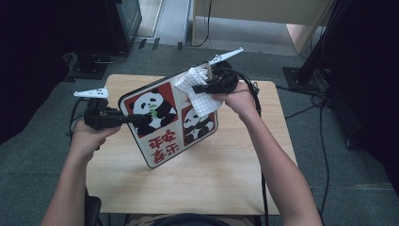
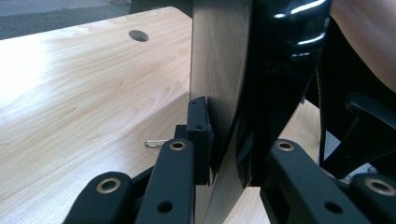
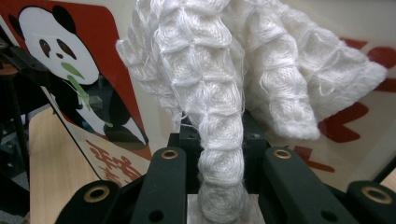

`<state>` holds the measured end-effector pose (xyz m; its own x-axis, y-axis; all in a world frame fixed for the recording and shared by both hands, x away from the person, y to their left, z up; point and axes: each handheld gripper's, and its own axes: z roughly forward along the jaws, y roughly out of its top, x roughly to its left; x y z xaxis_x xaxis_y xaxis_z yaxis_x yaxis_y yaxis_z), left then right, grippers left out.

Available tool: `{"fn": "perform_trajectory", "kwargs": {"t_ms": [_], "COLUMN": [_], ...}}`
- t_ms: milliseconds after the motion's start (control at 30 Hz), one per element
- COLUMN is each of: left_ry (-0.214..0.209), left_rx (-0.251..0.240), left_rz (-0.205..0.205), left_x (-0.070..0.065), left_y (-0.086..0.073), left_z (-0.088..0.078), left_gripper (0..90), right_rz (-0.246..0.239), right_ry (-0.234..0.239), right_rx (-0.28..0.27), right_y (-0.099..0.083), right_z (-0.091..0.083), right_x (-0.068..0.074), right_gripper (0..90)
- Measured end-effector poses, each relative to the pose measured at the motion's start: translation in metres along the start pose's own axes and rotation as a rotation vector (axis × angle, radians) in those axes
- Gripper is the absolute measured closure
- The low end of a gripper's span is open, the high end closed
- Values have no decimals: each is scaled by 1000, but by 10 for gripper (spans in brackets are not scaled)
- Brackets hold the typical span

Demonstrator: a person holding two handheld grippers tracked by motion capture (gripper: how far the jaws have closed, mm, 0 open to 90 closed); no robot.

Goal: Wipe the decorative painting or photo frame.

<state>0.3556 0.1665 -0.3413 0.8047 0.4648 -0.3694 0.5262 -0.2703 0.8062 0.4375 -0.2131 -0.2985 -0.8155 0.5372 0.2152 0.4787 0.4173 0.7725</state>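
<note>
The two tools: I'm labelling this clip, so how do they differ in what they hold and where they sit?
The left tool is clamped on the panda board's left edge, holding it tilted up on the table. The right tool grips a bunched white cloth against the board's upper right face. Both are shut on something and both meet the same board.

The panda board (image 1: 162, 117) carries the only writing: four red Chinese characters in two rows on its pale lower corner, below the left panda picture and just past the tip of the left tongs (image 1: 136, 119). They appear to read 平安 over 喜乐. In the right gripper view, parts of these red strokes show beyond the right tongs (image 3: 219, 154), too cropped to read.
</note>
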Motion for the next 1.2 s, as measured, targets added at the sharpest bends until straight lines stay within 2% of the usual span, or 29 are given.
{"fn": "perform_trajectory", "kwargs": {"t_ms": [167, 467, 633, 967, 1067, 1200], "left_ry": [1, 0, -10, -12, -9, -5], "left_rx": [4, 4, 1, -6, 0, 5], "left_rz": [1, 4, 0, -11, -6, 4], "left_x": [0, 0, 1, 2, 2, 1], "left_y": [0, 0, 0, -1, 1, 2], "left_z": [0, 0, 0, 0, 1, 1], "left_gripper": [789, 789, 785, 784, 785, 786], "right_rz": [9, -9, -9, -7, 12, 11], "right_ry": [8, 28, 44, 36, 45, 47], "right_rx": [-3, -6, -29, -29, -42, -49], "right_y": [-7, -18, -26, -41, -47, -51], "right_z": [2, 6, 8, 8, 8, 10], "right_x": [-1, -5, -7, -10, -14, -15], "right_gripper": [771, 772, 771, 772, 772, 772]}}
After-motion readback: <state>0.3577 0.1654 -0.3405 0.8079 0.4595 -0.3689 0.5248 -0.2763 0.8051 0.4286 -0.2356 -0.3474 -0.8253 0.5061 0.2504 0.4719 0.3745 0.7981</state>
